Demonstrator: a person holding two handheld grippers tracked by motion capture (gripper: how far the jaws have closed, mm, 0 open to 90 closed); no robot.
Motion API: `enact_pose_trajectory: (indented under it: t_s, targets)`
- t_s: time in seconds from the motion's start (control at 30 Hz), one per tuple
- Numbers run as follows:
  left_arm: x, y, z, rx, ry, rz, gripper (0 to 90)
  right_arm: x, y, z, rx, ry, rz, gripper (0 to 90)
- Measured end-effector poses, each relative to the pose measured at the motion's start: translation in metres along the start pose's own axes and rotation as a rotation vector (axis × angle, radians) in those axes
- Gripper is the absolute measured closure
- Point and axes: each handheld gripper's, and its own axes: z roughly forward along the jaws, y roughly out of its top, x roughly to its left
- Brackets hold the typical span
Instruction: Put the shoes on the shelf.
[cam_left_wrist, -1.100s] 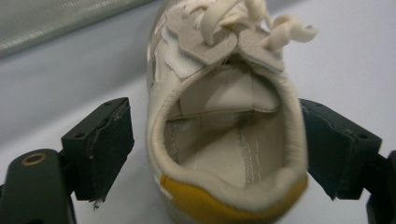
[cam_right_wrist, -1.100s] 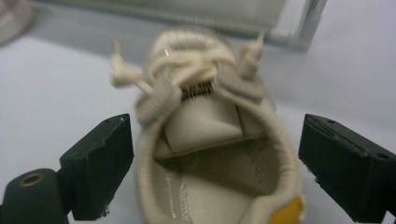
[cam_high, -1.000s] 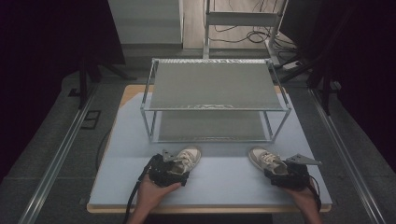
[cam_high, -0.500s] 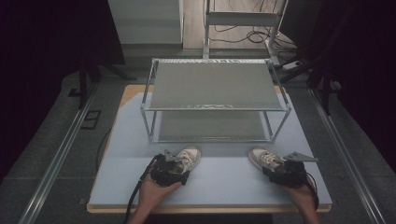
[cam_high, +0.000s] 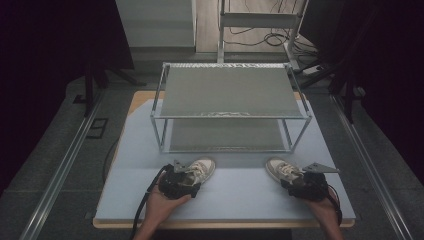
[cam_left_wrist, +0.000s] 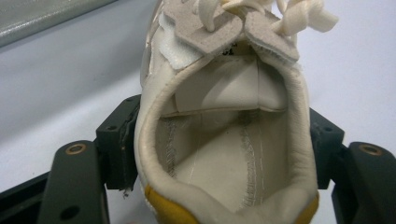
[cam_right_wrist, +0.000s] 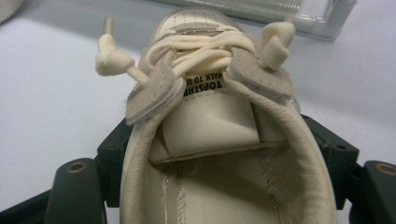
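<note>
Two cream sneakers sit near the table's front edge, each with its heel between my jaws. The left shoe (cam_high: 200, 170) is clamped at the heel sides by my left gripper (cam_high: 181, 182); the right shoe (cam_high: 281, 170) is pinched the same way by my right gripper (cam_high: 306, 184). Between them the pale blue table (cam_high: 240, 192) lies bare. The uppers look like smooth leather with suede lace tabs and thick cotton laces. Beyond stands a two-tier wire rack (cam_high: 231, 107), its shelves matte grey.
</note>
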Motion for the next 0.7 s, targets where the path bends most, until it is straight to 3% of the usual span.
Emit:
enact_pose_trajectory:
  t_s: [0.23, 0.43, 0.7]
  targets:
    - [-0.004, 0.009, 0.001, 0.056, 0.005, 0.0, 25.6, -0.002, 0.008, 0.0, 0.015, 0.019, 0.011, 22.0]
    - [-0.004, 0.016, 0.006, 0.084, 0.018, 0.003, 25.2, -0.002, 0.018, 0.003, 0.041, 0.019, -0.001, 25.6]
    - [-0.006, 0.016, 0.008, 0.083, 0.039, 0.009, 27.2, 0.0, 0.018, 0.003, 0.065, 0.01, -0.017, 24.8]
